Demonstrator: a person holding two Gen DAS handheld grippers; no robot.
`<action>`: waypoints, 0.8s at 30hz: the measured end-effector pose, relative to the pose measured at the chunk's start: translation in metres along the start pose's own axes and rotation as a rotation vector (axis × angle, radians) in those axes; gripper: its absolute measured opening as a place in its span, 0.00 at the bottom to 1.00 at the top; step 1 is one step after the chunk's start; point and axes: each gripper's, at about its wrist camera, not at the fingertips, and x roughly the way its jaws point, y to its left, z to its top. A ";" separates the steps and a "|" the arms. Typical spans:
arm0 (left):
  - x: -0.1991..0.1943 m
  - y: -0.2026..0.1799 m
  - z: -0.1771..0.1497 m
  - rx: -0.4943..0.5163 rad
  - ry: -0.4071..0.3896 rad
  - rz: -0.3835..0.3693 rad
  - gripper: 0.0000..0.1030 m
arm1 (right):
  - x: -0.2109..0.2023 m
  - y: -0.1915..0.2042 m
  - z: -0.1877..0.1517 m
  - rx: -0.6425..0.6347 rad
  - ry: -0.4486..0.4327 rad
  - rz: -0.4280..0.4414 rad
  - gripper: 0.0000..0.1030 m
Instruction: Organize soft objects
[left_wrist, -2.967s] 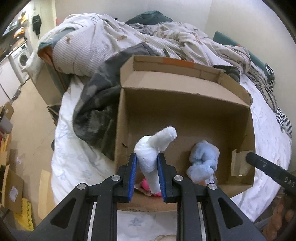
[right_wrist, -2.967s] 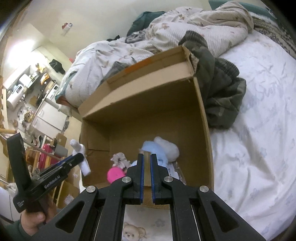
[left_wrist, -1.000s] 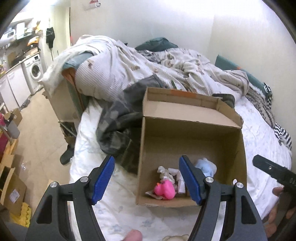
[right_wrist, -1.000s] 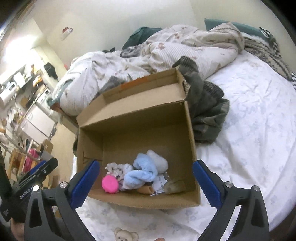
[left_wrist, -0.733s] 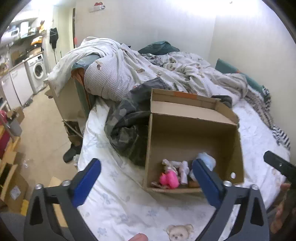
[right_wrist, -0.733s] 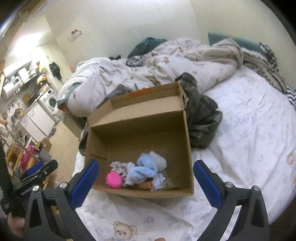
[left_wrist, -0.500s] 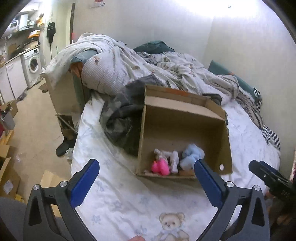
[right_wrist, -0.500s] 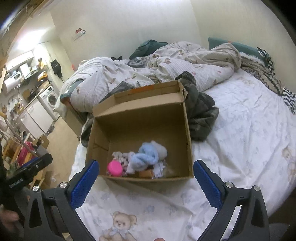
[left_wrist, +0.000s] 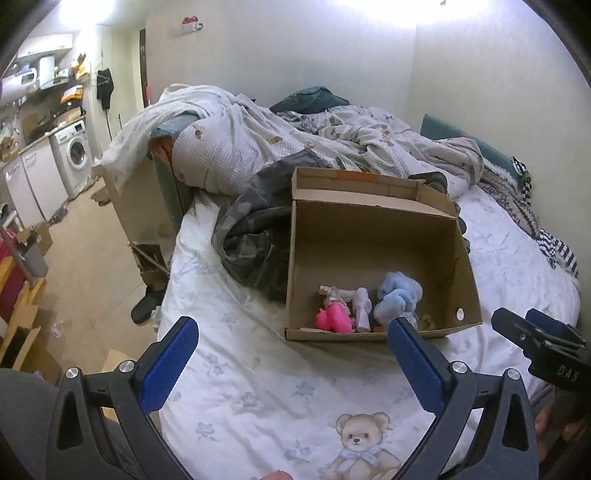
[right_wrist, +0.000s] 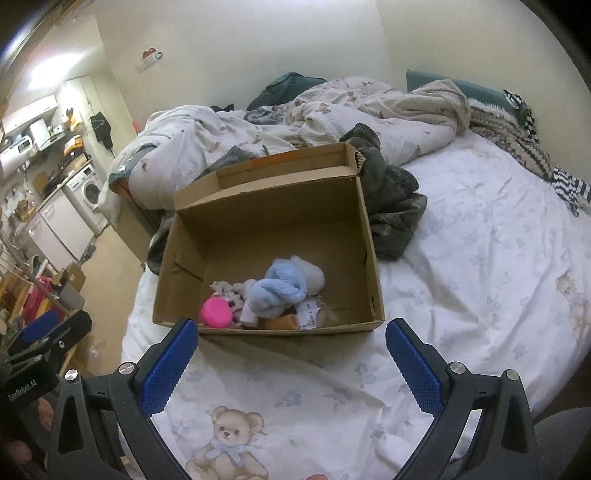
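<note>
Each of the two handheld grippers is built from black plastic arms with triangular cut-outs. On the left gripper (left_wrist: 291, 332), blue ribbed pads (left_wrist: 166, 363) are fitted to the inner faces of the fingers, and a silver screw head is set behind each pad, with another further out. The right gripper (right_wrist: 288, 334) is made alike, its blue pads (right_wrist: 413, 365) finely textured. White lettering is printed on each gripper's black body, seen from the other's camera. Grey fabric is seen behind the fingers, at the frame corners.

You are facing a bed (left_wrist: 258, 369) with rumpled bedding against plain pale walls (left_wrist: 332, 55); a washing machine (left_wrist: 75, 155) stands left, beside what appear to be cabinets.
</note>
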 end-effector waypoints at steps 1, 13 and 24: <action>0.002 0.001 0.000 -0.001 0.006 0.000 0.99 | 0.000 0.001 -0.001 -0.008 -0.002 -0.007 1.00; 0.007 -0.002 0.000 0.006 0.015 -0.020 0.99 | 0.003 0.012 -0.005 -0.067 0.000 -0.032 1.00; 0.007 0.000 0.000 -0.008 0.015 -0.028 0.99 | 0.001 0.014 -0.006 -0.070 -0.002 -0.031 1.00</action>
